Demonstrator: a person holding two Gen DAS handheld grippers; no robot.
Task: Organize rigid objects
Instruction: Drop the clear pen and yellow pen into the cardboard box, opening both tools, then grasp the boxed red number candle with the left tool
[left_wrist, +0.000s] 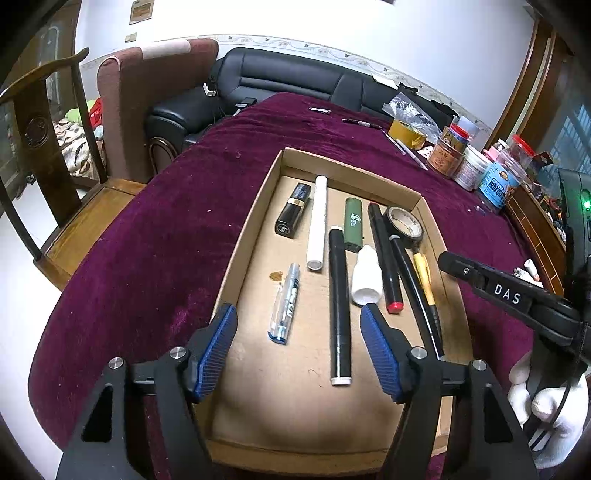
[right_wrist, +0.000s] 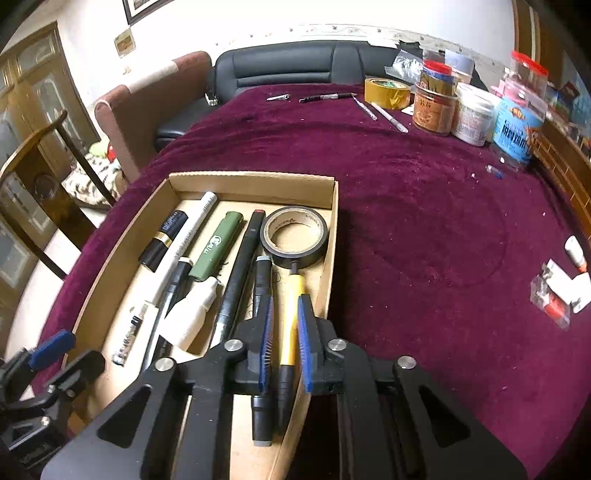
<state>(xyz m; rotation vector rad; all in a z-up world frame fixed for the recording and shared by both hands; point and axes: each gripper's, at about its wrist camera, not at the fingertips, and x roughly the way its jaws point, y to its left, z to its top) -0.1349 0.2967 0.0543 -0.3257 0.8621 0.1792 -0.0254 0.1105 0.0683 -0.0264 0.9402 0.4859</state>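
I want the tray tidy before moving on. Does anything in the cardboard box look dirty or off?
A small brown stain marks the cardboard box floor, just beside the clear pen. The items lie roughly parallel; nothing looks spilled.

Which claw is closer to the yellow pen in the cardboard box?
Right. The right claw straddles the yellow pen, its blue pads on either side of the barrel. The left claw hangs open over the box's middle, above the long black marker, well aside from the pen.
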